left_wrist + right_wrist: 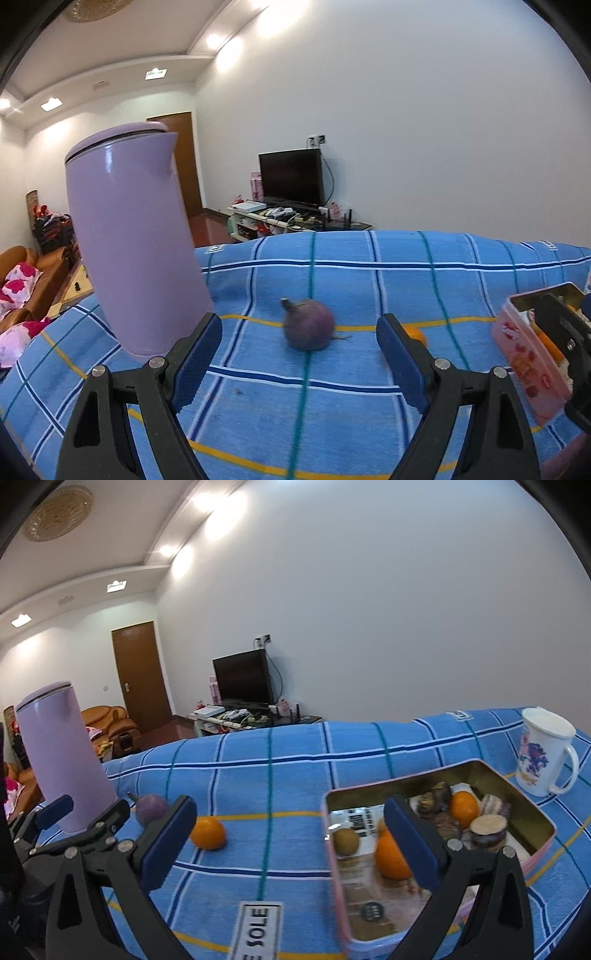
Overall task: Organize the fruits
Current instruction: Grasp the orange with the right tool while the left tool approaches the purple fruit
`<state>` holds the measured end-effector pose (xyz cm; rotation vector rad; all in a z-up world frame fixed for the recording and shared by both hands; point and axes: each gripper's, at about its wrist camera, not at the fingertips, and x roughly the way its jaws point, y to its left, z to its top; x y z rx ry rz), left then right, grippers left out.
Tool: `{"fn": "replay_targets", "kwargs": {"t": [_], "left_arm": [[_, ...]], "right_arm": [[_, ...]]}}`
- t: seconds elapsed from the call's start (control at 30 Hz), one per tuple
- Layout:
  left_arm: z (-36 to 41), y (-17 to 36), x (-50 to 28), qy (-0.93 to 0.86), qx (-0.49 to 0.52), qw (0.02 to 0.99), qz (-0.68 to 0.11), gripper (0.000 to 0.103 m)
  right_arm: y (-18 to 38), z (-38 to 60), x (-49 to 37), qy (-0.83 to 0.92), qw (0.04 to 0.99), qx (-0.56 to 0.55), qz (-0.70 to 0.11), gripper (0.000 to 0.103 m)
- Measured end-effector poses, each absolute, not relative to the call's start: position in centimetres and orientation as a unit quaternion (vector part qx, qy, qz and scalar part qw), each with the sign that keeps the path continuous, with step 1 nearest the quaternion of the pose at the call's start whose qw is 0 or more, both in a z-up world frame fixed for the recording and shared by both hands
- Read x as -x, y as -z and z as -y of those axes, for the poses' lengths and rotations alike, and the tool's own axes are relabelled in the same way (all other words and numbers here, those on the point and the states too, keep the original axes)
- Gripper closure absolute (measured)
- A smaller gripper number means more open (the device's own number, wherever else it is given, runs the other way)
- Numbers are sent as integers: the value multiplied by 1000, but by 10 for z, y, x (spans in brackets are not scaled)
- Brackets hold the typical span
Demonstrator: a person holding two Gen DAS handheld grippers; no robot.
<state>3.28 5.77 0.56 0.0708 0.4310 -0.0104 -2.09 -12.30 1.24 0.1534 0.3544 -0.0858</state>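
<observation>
Only rightward — white mug beside tin.

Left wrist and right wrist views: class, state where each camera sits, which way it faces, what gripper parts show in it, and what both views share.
Left wrist: rides the left gripper, looking along its open fingers at the purple fruit; the right gripper shows at right.
Right wrist: rides the right gripper, fingers open, facing the loose orange and tin box; the left gripper shows at left.
Shared: lilac kettle, purple fruit, loose orange, tin box, blue plaid cloth, television.
</observation>
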Motion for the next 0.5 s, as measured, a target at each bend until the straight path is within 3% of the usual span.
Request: {"fn": "replay_targets", "kwargs": {"t": [0.3, 0.5], "left_arm": [[-93, -1, -57, -63, -33, 967, -245, 16], [-115, 10, -75, -116, -40, 950, -287, 16]], "right_arm": [[-9, 101, 2, 5, 977, -71, -200, 0], [2, 84, -34, -33, 961, -49, -271, 0]]}}
